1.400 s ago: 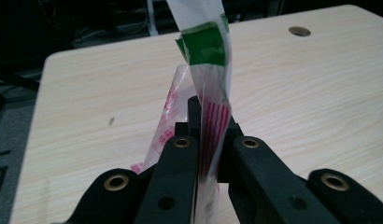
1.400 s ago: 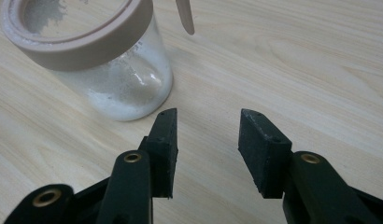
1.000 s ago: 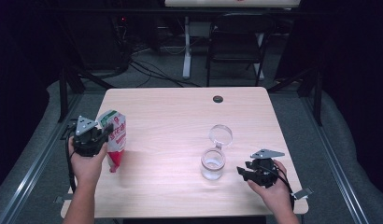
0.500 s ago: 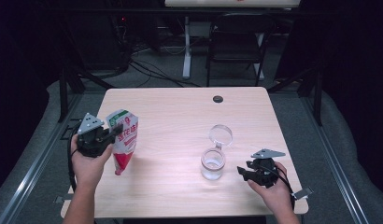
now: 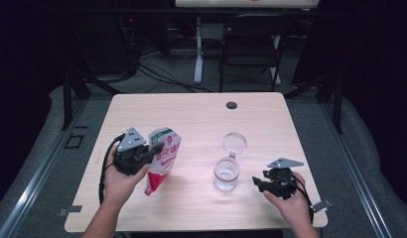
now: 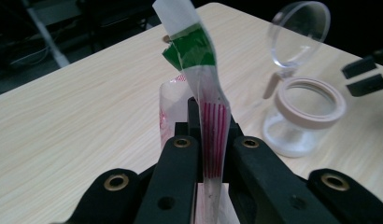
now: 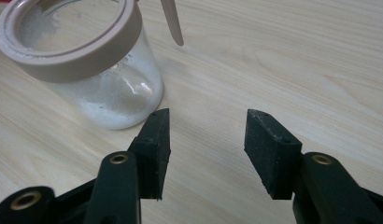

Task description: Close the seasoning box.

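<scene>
Red-striped pouch (image 6: 213,135) pinched between left gripper (image 6: 209,140) jaws (upright, lifted).

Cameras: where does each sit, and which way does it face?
High view: above the table's near edge, facing forward and down; both forearms, left hand-held gripper, right hand-held gripper.
Left gripper view: along jaws shut on the pouch, toward the jar.
Right gripper view: along open jaws, toward table.
Shared: the jar.

The pouch (image 5: 163,157) carries red and green print, too small to read
</scene>
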